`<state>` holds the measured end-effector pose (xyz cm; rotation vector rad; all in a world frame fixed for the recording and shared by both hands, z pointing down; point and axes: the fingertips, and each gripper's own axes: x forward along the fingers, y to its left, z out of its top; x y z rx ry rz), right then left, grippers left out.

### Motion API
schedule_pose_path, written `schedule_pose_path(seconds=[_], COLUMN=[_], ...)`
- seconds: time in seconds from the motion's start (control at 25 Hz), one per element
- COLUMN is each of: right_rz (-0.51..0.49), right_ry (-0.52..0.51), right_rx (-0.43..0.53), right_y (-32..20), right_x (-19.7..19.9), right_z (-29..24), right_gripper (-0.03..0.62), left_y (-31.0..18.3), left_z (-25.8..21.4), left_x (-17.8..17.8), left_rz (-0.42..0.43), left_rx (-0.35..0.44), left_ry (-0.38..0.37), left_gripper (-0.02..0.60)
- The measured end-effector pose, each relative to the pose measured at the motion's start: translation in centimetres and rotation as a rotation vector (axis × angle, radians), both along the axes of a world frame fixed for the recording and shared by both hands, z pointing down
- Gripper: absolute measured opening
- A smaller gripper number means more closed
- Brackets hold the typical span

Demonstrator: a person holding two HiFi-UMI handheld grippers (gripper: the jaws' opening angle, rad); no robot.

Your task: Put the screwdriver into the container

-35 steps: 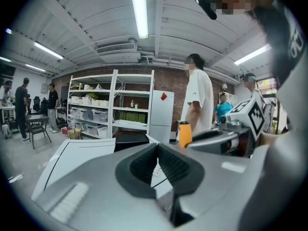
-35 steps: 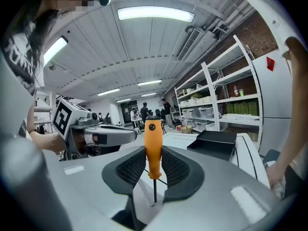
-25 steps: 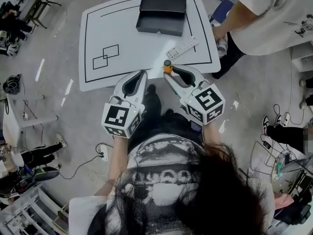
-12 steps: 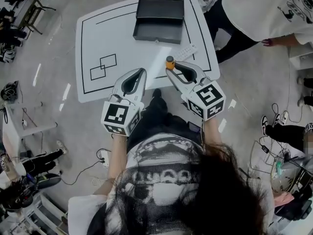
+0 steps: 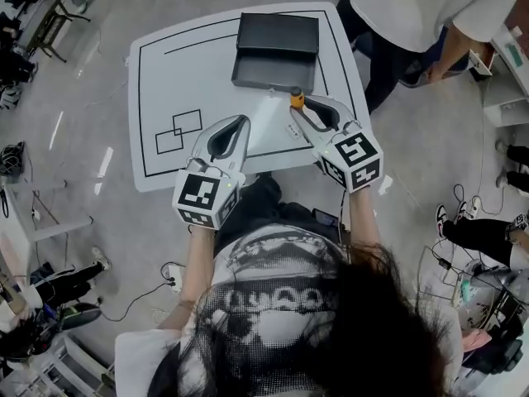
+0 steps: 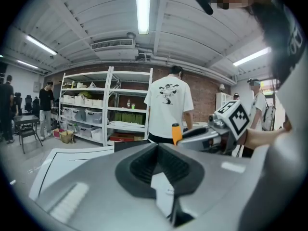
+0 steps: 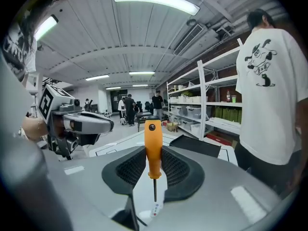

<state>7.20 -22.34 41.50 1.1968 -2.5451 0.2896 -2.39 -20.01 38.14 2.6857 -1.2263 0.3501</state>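
Head view puts your right claw [image 5: 299, 112] clenched on the screwdriver [image 5: 295, 98]. The tool stands upright, orange handle up and thin metal shaft down, above the near-right part of the table [image 5: 165, 73], just short of the container's [image 5: 275, 44] near edge. Right gripper view shows the ribbed black pads [image 7: 175, 170] pressing the smooth handle from both sides.

Your left claw [image 5: 240, 123] is closed on nothing, tips together over the table's near part.

Each cube [image 5: 357, 157] carries black-and-white square markers.

The container is black and rectangular, with an open compartment on its near side. The table is white and round-cornered, with a black border line and two overlapping drawn rectangles [image 5: 179, 131]. Broad white surface lies between your left claw and the container.

A white remote [image 5: 293, 129] lies beneath your right claw. A person [image 5: 421, 15] stands at the far-right corner.
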Motion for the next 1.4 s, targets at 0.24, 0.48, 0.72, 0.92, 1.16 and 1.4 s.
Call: schedule_pose_path(seconds=[0.24,0.48,0.72,0.92,1.16,1.4], right_rz=[-0.023,-0.098,-0.173,-0.242,-0.275,-0.290], right_ry=[0.157,0.347,0.479,0.573,0.631,0.622], right_rx=[0.019,-0.012,-0.108,-0.216,-0.327,-0.413], right_y=[-4.8,-10.0,-14.6,-17.4,-19.8,-20.7], right_x=[0.0,-1.1,-2.8,-3.7,-4.0,-5.1], right_z=[0.2,3.5,8.2,13.0,17.4,20.6], right_gripper=[0.104,0.104,0.104,0.104,0.104,0.104], left_y=[-2.1,-4.6,-6.9,-8.6,-10.5,-11.7], left_z=[-0.4,-0.2,-0.1,0.5,1.2,1.7], left_x=[-1.8,-4.1,-5.8,-6.6,-7.5,-8.3], left_rz=[-0.002,-0.014,-0.020,-0.020,-0.029,-0.038], left_rx=[0.004,0.004,0.000,-0.016,-0.035,-0.051], left_ry=[0.010,0.023,0.032,0.038,0.047,0.055], left_gripper=[0.000,0.000,0.000,0.000,0.000,0.000])
